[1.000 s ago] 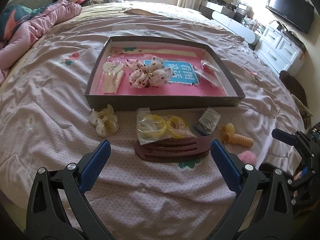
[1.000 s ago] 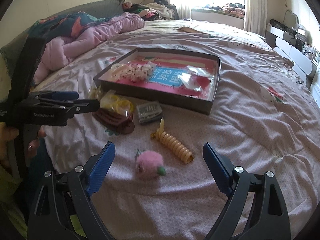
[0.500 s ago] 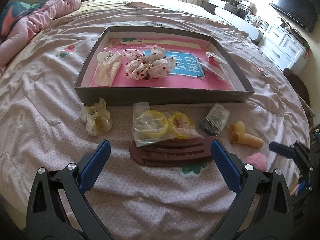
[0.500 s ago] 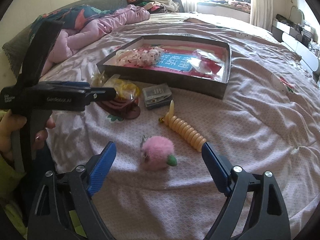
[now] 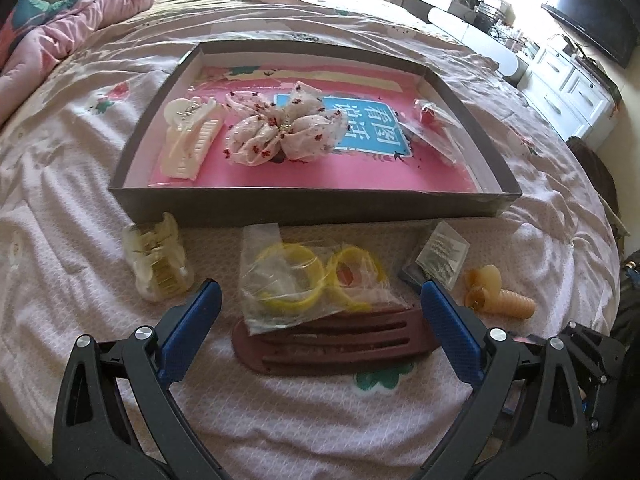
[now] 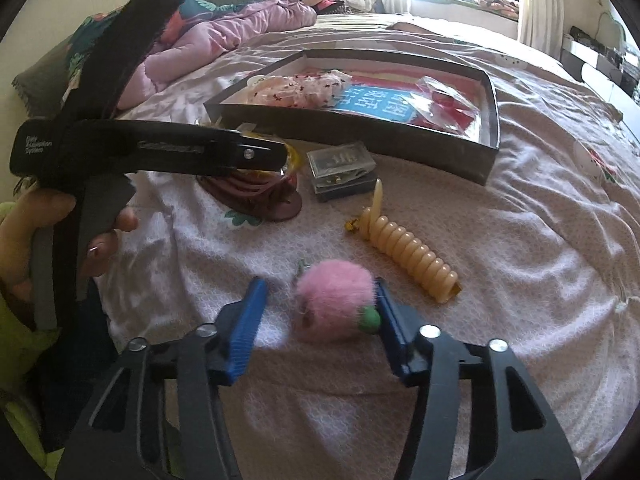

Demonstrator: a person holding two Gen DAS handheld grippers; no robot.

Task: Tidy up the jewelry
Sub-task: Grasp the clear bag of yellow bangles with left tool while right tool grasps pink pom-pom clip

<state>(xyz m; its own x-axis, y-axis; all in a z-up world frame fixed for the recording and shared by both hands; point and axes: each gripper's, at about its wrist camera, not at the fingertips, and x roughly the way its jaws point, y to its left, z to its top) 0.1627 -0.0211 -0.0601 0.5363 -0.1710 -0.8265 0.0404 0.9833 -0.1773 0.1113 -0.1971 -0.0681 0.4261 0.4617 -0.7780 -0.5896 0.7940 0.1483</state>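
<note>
Large white Chinese characters stand on a blue panel (image 5: 362, 126) of the pink sheet lining the shallow box (image 5: 304, 210); seen from the left wrist they are upside down, and three look like 看图话. On the handle of the left gripper (image 6: 160, 148), small white print seems to read "Data Acquisition System", while the embossed brand along its arm is too blurred to read.

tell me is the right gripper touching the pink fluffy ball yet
Touching on one side only. The right wrist view shows the right gripper closing: one finger meets the pink fluffy ball; bedspread shows before the other.
</note>
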